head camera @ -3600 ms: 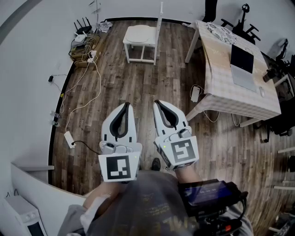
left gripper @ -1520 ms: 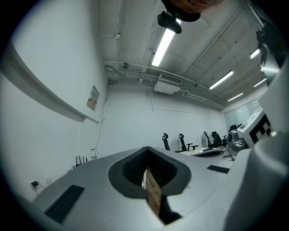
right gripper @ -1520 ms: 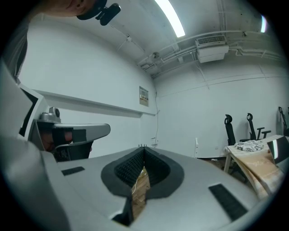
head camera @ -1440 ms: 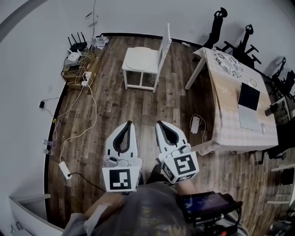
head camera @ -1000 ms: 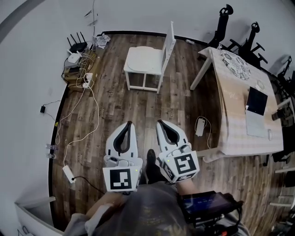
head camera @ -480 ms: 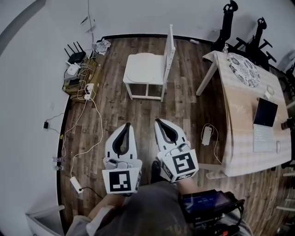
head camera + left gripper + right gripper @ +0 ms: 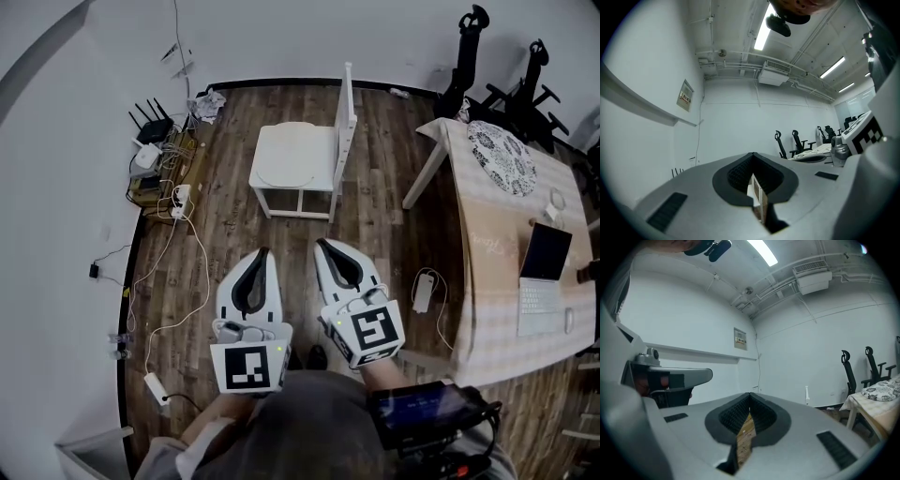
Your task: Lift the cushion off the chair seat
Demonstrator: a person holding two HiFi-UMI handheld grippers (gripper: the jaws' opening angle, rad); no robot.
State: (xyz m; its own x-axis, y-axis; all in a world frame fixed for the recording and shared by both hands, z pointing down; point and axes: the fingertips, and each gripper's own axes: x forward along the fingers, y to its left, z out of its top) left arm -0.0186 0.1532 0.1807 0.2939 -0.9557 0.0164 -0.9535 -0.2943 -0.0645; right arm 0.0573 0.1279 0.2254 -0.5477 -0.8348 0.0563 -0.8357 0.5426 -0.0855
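Note:
A white wooden chair (image 7: pixel 322 192) stands on the plank floor ahead of me, its tall back (image 7: pixel 347 117) on the right side. A pale round cushion (image 7: pixel 288 159) lies flat on its seat. Both grippers are held level, side by side, well short of the chair. My left gripper (image 7: pixel 262 253) is shut with nothing in it, and so is my right gripper (image 7: pixel 322 245). In the left gripper view the left gripper (image 7: pixel 753 154) shows only a thin slit, through which a sliver of the chair appears. The right gripper (image 7: pixel 750 394) shows floor through its slit.
A table (image 7: pixel 487 244) with a checked cloth stands at the right, bearing a laptop (image 7: pixel 542 272) and a patterned round pad (image 7: pixel 502 150). Office chairs (image 7: pixel 478 42) stand behind it. Routers and cables (image 7: pixel 155 155) crowd the left wall. A power strip (image 7: pixel 422 291) lies on the floor.
The chair has come nearer and lower in the head view as I move toward it. Both grippers stay shut, side by side.

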